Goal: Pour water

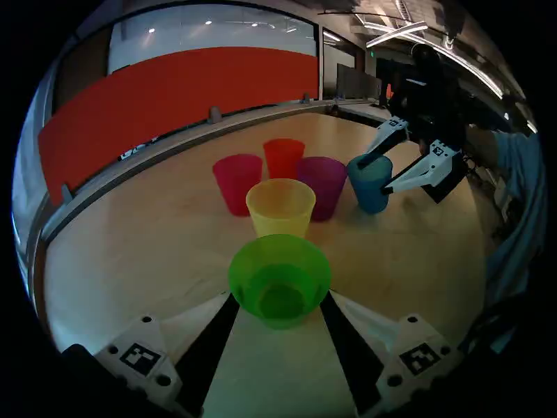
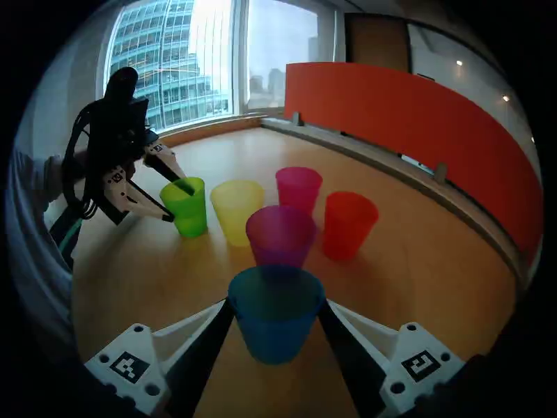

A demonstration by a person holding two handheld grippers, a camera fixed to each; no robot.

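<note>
My left gripper (image 1: 279, 298) is closed on the green cup (image 1: 280, 268) — both fingers sit against its sides, and the cup stands upright on the wooden table (image 1: 139, 244). My right gripper (image 2: 276, 305) clamps the blue cup (image 2: 276, 331) the same way, also upright on the table. Beyond the green cup is the yellow cup (image 1: 281, 207), then the purple cup (image 1: 322, 187), pink cup (image 1: 237, 182) and red cup (image 1: 283, 157), clustered close between the two held cups. Water: the green cup's bottom looks darker, maybe liquid — can't tell. Step, as I judge it: both grasps made, lift not yet done. The next move calls for raising one cup over the other's rim and tilting slowly, with the receiver steady and clear of the cluster.
</note>
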